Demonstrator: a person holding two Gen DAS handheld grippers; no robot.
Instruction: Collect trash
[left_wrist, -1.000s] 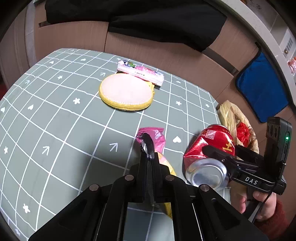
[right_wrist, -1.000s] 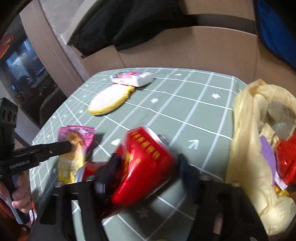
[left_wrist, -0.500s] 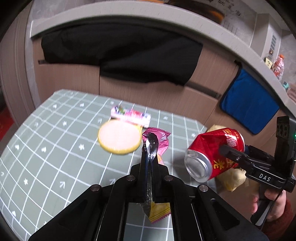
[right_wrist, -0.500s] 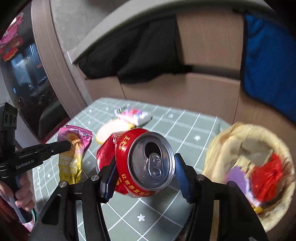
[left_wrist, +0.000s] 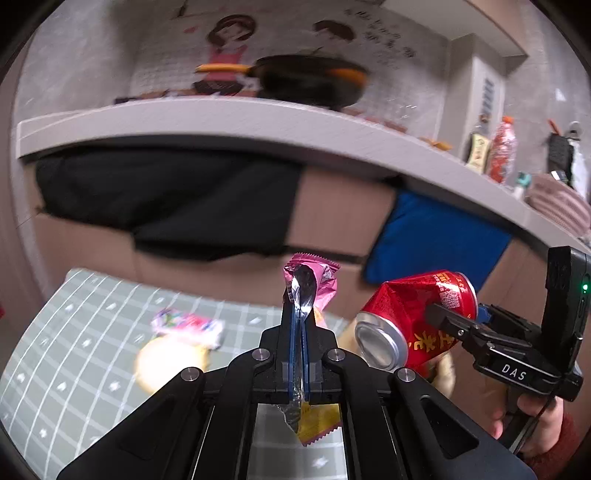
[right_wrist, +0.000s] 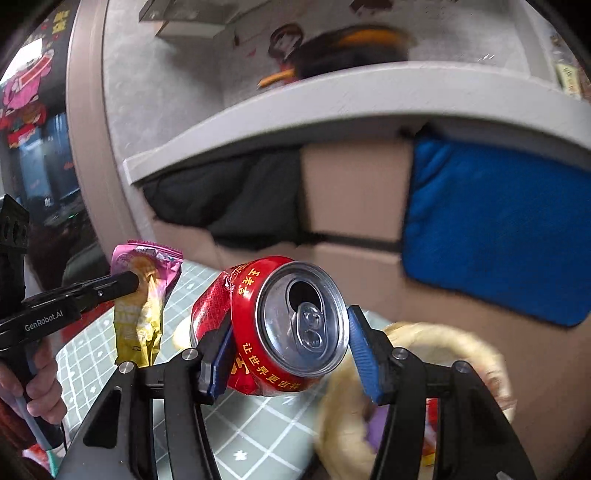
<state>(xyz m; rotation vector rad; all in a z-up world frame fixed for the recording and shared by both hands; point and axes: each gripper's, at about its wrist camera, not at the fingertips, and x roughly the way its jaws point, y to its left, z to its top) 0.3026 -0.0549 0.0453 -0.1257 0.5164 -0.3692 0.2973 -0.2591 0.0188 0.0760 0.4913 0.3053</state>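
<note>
Two grips: left fingers (left_wrist: 300, 295) pinching crinkly foil wrapper (left_wrist: 320, 282), right fingers (right_wrist: 291, 343) clamping dented red can (right_wrist: 273, 328)

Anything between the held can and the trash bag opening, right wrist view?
Nothing visible. The red can sits clamped in the right gripper, lifted off the table; the yellow trash bag lies just below and right of it, open air between. Bag is blurred.

Right tongs (right_wrist: 291, 343), lower centre: blue pads clamp a dented red can (right_wrist: 273, 328), opened top facing the lens. Left tongs (right_wrist: 131, 282), from left edge, pinch a pink-and-yellow wrapper (right_wrist: 142, 299) hanging upright. Green gridded table (right_wrist: 258, 424) below. Yellowish bag (right_wrist: 351, 424), blurred, lower right. Blue cloth (right_wrist: 498, 229) at right.
</note>
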